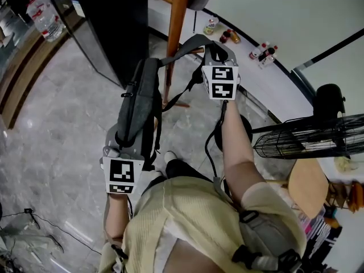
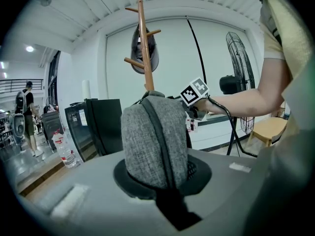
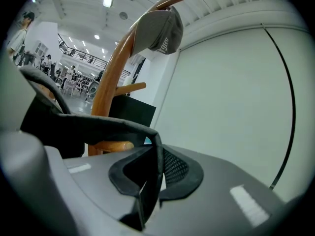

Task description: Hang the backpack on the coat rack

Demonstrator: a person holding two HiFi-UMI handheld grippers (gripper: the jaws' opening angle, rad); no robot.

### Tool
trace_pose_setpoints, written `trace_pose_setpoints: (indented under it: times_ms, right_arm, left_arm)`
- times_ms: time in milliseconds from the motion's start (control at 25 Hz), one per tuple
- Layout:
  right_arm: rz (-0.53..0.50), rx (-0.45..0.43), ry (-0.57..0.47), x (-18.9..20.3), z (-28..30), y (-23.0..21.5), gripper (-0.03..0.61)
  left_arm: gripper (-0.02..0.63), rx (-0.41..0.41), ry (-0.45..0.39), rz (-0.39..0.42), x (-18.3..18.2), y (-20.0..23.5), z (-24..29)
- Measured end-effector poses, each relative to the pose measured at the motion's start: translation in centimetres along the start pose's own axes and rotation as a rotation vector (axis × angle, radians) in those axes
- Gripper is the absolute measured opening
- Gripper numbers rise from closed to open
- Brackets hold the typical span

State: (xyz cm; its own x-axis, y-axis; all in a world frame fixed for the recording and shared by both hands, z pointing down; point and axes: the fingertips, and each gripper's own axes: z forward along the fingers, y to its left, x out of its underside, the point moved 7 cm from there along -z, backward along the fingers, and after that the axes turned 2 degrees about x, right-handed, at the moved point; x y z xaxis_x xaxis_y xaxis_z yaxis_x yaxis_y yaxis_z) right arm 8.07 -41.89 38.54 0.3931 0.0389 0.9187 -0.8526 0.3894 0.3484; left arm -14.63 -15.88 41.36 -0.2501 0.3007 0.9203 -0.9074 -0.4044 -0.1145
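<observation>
Grey backpack (image 1: 139, 104) is held off the floor in front of the person, lengthwise between the two tongs, with no part over a peg. Left tongs (image 2: 165, 181) are clamped tight on the bag's lower grey fabric end. Right tongs (image 3: 155, 173) are closed on a dark strap (image 3: 98, 127) at the top end, a narrow gap taken up by the webbing. The strap sits just beside a lower peg of the wooden coat rack (image 1: 177, 16); contact cannot be told. A grey cap (image 3: 160, 31) hangs on an upper peg, its pale side print too blurred to read. Bottles (image 1: 261, 53) stand along the wall, labels too small to read.
</observation>
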Motion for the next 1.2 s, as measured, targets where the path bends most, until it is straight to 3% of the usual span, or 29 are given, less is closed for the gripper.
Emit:
trace_pose_setpoints:
  times_ms: [440, 1200]
  right_arm:
    - [0.002, -0.022, 0.031, 2.5, 0.5, 1.3, 0.035]
    - [0.037, -0.005, 0.032, 2.5, 0.5, 2.9, 0.041]
  left_arm:
    - [0.061, 0.003, -0.016, -0.004, 2.2, -0.6, 0.8]
    - [0.066, 0.033, -0.034, -0.044, 7.0, -3.1, 3.3]
